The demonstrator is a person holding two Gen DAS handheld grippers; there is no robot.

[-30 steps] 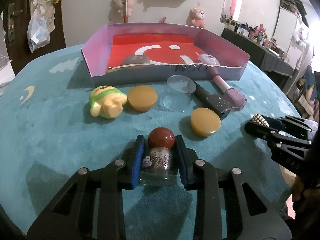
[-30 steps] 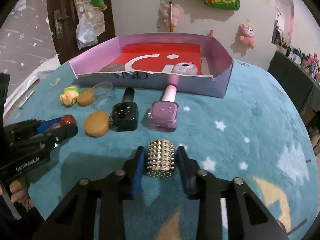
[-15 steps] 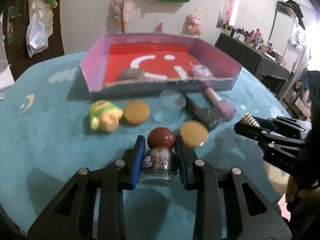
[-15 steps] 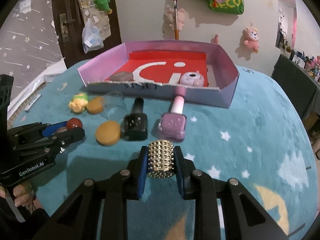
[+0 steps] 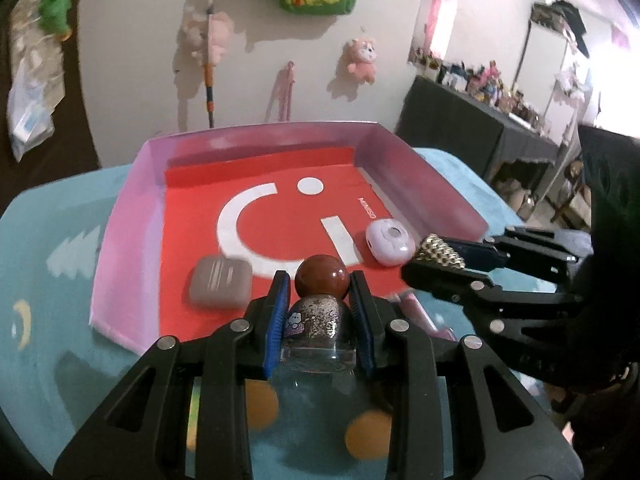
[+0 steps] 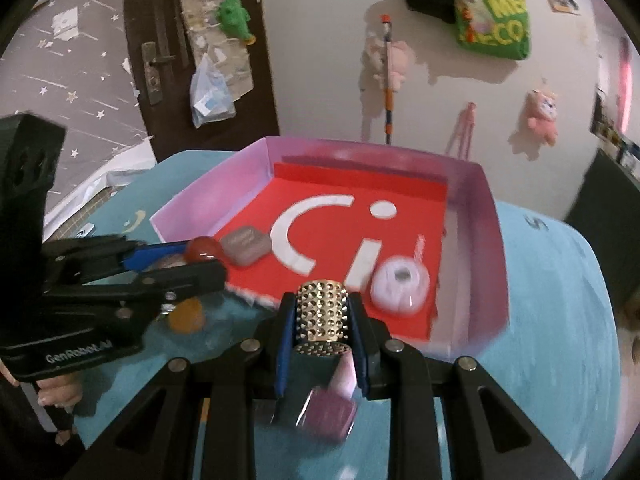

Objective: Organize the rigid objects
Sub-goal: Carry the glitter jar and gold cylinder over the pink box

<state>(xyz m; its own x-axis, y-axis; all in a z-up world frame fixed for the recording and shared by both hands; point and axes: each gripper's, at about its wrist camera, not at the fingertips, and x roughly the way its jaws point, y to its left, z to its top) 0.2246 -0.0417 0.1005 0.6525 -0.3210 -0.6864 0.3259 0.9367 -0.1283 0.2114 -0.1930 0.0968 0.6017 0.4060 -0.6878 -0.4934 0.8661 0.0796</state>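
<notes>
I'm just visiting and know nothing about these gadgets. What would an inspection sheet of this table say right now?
Surface: teal star-patterned cloth.
Job's things: pink-walled tray with red floor holds a grey pad and a lilac round case; orange discs and a purple bottle lie outside it.
Clutter: nothing seen.
Grippers: left gripper shut on a glitter bottle with a red-brown ball cap; right gripper shut on a gold studded cylinder; both at the tray's near edge.
Cables: nothing seen.
Surroundings: plush toys on wall, dark door.
</notes>
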